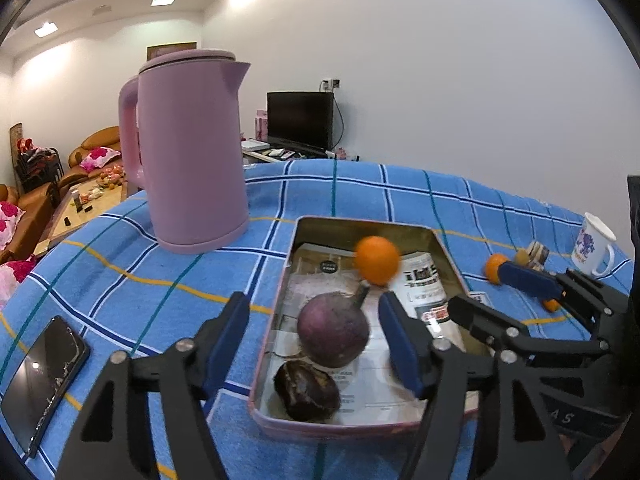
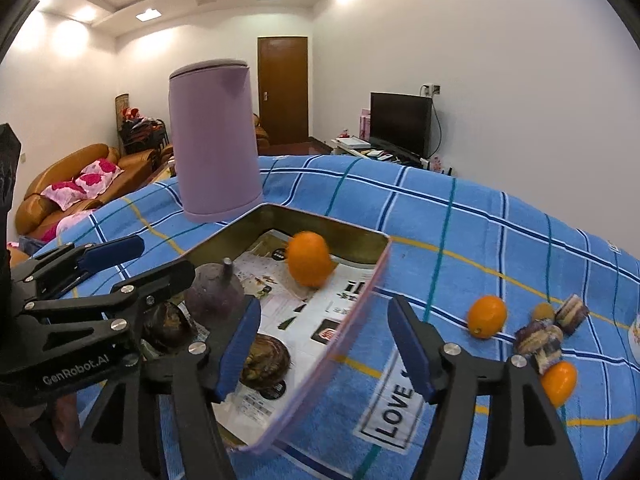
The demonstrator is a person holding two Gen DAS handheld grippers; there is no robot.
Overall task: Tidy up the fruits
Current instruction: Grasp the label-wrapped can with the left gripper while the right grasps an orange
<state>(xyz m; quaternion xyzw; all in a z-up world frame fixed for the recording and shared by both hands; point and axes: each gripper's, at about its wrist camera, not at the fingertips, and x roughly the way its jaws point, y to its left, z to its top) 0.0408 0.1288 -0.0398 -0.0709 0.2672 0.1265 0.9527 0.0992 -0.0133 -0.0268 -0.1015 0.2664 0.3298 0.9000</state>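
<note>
There are four oranges (image 2: 309, 259), three dark purple fruits (image 2: 214, 294), one tin tray (image 2: 362, 294), one pink kettle (image 2: 214, 140) and one cup (image 1: 594, 246).

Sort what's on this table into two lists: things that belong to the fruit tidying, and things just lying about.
Job:
tin tray
orange in the tray
purple fruit with stem
dark fruits
loose oranges
left gripper
right gripper

Lying about:
pink kettle
phone
mug

We see a counter (image 1: 360, 192) under blue plaid cloth. Directly on it: a pink kettle (image 1: 188, 148), tin tray (image 1: 272, 344), phone (image 1: 44, 380), mug (image 1: 594, 246), loose oranges (image 2: 487, 317).
</note>
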